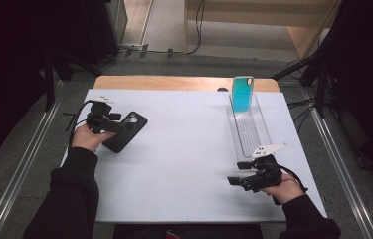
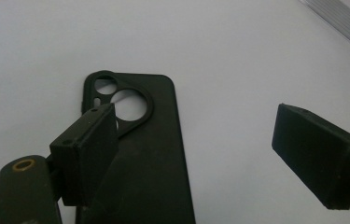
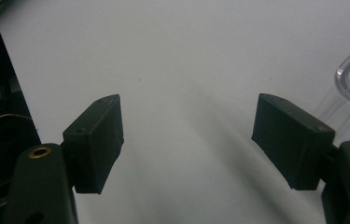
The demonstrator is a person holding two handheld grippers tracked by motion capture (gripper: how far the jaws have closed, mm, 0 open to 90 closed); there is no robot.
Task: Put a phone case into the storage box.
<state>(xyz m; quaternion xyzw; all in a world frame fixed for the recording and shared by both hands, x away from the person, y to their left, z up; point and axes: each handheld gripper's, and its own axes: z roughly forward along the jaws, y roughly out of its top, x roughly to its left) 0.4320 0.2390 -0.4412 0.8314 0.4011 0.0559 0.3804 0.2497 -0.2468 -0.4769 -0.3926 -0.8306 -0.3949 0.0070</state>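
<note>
High view shows the left gripper [image 1: 119,124] low over a black, flat phone case with a large round camera cut-out [image 1: 126,130], which lies face down near the left edge of the white desk [image 1: 184,164], well apart from everything else. In the left gripper view the phone case [image 2: 140,154] sits between and below the two black jaws; these stand spread wide, with one pad over the case's left edge beside the camera ring and the other well off to its right over bare desk. Nothing is pinched yet.

The case looks like a thin shell of soft rubbery plastic: very light, bendable, not fragile, and probably grippy rather than slick. Lying flat on the desk it offers little height to grasp, so the jaws would most likely need to close across its short width, on the two long edges, with the pads low enough to catch the rim. A hold near the middle of its length should keep it from drooping or twisting; the thin bridge around the camera hole seems the weakest place to squeeze. Too firm a pinch could bow the shell so it pops out.

The right gripper [image 1: 234,180] rests near the front right of the desk, its jaws also apart and empty in the right gripper view, just beside the near end of a long clear plastic tray [image 1: 250,133]. A turquoise phone case [image 1: 242,94] stands upright at the tray's far end.
</note>
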